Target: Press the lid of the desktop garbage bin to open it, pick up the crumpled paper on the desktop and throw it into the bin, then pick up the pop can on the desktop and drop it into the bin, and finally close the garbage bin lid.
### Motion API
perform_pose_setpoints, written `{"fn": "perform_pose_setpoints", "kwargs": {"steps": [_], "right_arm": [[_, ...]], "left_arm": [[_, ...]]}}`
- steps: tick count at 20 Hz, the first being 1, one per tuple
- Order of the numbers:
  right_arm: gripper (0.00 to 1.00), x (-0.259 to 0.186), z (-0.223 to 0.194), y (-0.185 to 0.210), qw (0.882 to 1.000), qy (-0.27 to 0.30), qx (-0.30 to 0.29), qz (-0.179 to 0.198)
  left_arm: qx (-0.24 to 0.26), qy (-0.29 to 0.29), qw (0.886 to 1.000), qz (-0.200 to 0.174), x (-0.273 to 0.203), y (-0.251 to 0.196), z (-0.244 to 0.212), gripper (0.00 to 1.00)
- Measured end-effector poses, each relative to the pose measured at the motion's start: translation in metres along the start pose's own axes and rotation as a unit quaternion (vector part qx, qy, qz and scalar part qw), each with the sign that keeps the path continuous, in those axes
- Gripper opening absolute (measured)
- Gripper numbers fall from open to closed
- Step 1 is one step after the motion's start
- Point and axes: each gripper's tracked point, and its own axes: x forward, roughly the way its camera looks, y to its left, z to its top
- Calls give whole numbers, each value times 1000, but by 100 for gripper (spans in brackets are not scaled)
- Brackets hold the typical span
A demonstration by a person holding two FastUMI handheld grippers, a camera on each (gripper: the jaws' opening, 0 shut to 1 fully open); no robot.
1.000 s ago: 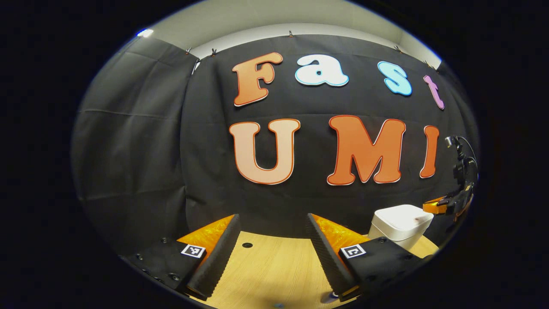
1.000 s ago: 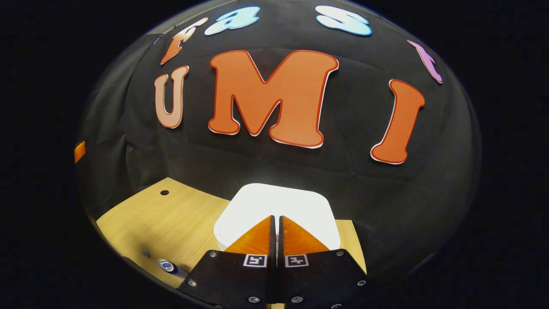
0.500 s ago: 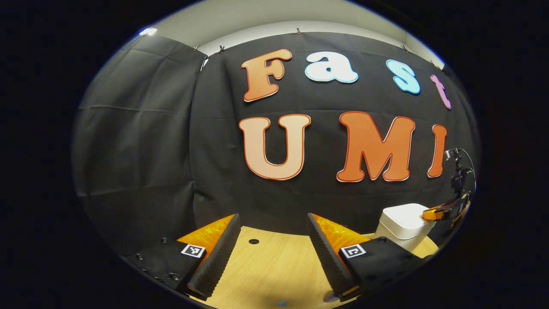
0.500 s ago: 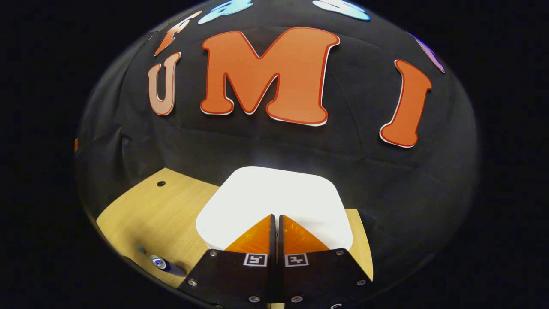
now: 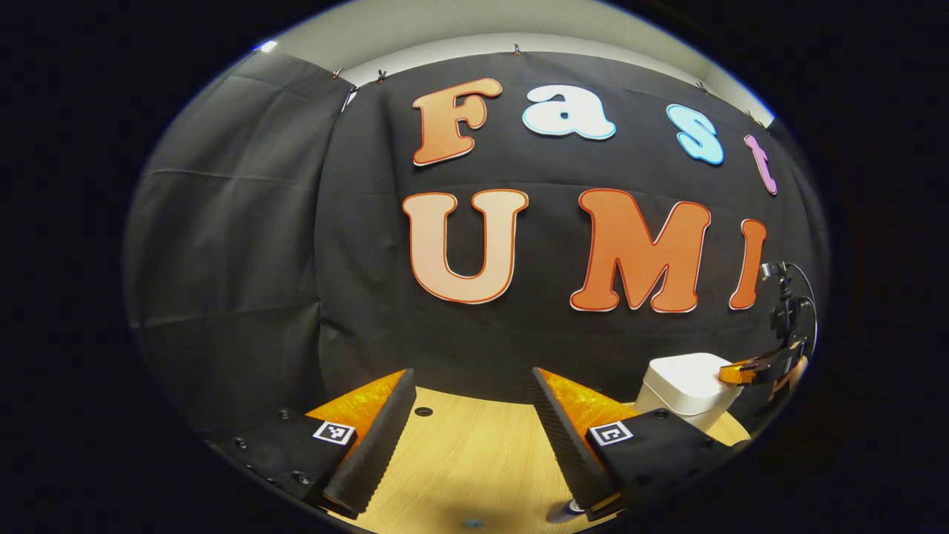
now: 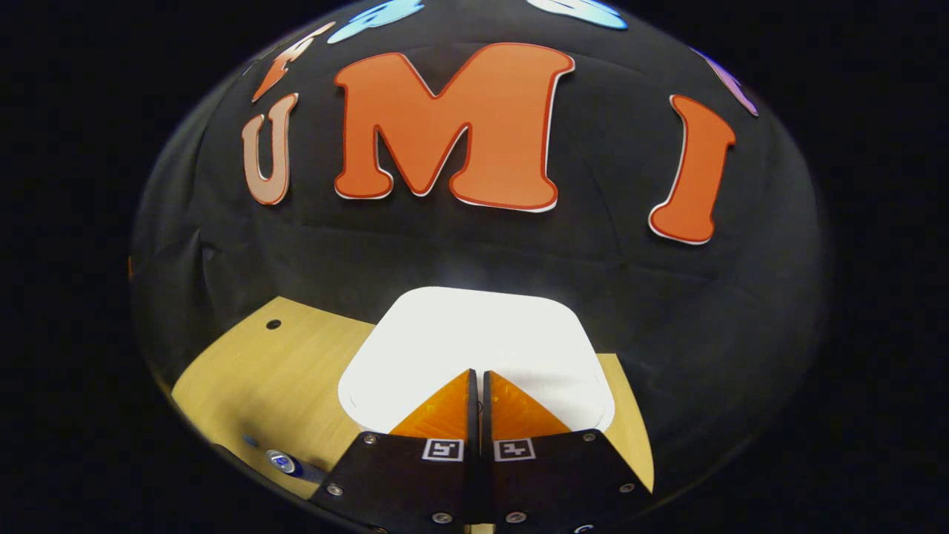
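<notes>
A white desktop bin (image 6: 474, 341) with its flat lid down stands at the back of the wooden table, right under my right gripper (image 6: 477, 373). That gripper is shut, fingers pressed together, tips on or just above the near part of the lid. In the left gripper view the bin (image 5: 686, 384) sits at far right with the right gripper (image 5: 730, 371) resting over its top. My left gripper (image 5: 471, 374) hangs open over the table with nothing between its fingers. The top of a pop can (image 6: 284, 462) lies at the lower left of the right gripper view.
The wooden table (image 5: 474, 452) has small round holes (image 5: 423, 411) near its back edge, and black cloth hangs close behind the bin. Cables and a mount (image 5: 786, 300) rise above the right gripper in the left gripper view.
The right gripper came down and forward onto the bin lid, which now looks larger beneath it. The left gripper only shifted slightly and stays open.
</notes>
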Motion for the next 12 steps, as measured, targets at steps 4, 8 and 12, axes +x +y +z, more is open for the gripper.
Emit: {"fn": "perform_pose_setpoints", "kwargs": {"steps": [4,8,12], "right_arm": [[0,-18,-1,20,1000,1,-17,12],[0,-49,11,43,998,-13,28,46],[1,-71,16,55,998,-22,34,54]], "left_arm": [[-13,17,1000,-4,0,9,-13,99],[-9,64,998,-4,4,21,-58,99],[-20,115,993,-24,3,20,-103,99]]}}
